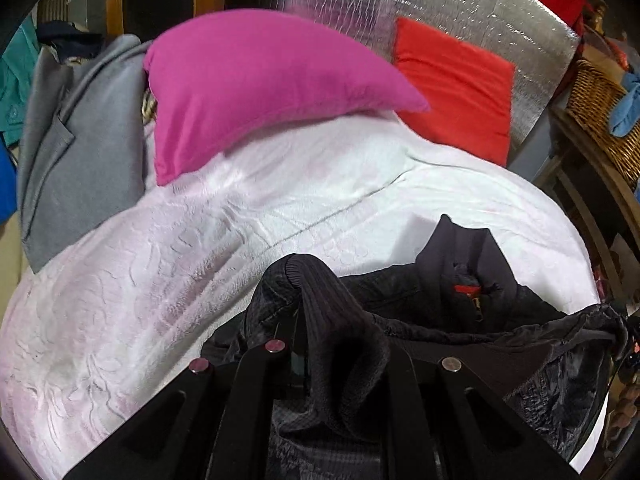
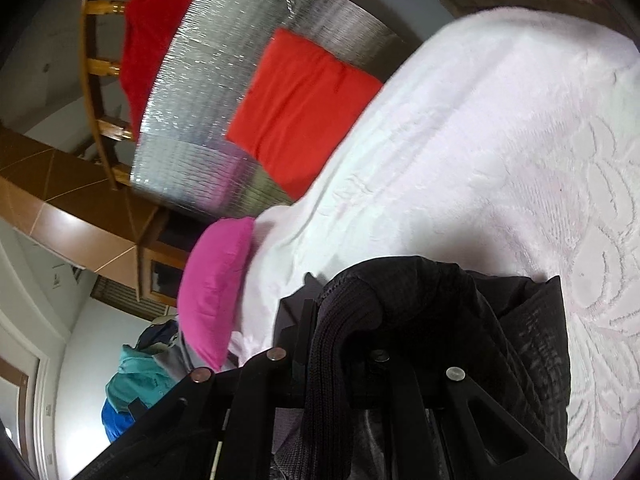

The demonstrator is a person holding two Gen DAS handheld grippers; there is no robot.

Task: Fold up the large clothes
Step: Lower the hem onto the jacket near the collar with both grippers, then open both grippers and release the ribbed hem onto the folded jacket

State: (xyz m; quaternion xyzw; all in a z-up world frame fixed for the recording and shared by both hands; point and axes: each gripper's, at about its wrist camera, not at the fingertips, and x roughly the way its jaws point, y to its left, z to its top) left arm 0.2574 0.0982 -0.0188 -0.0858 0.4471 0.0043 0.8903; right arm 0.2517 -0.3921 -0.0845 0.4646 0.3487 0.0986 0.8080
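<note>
Both claws clamped on black jacket.

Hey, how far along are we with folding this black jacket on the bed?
Early. Done: the black jacket is partly on the white bedspread. In hand: left gripper and right gripper are each shut on a ribbed cuff. Left: no tidy fold shows yet; the jacket looks bunched.

Black jacket, embossed white blanket
</note>
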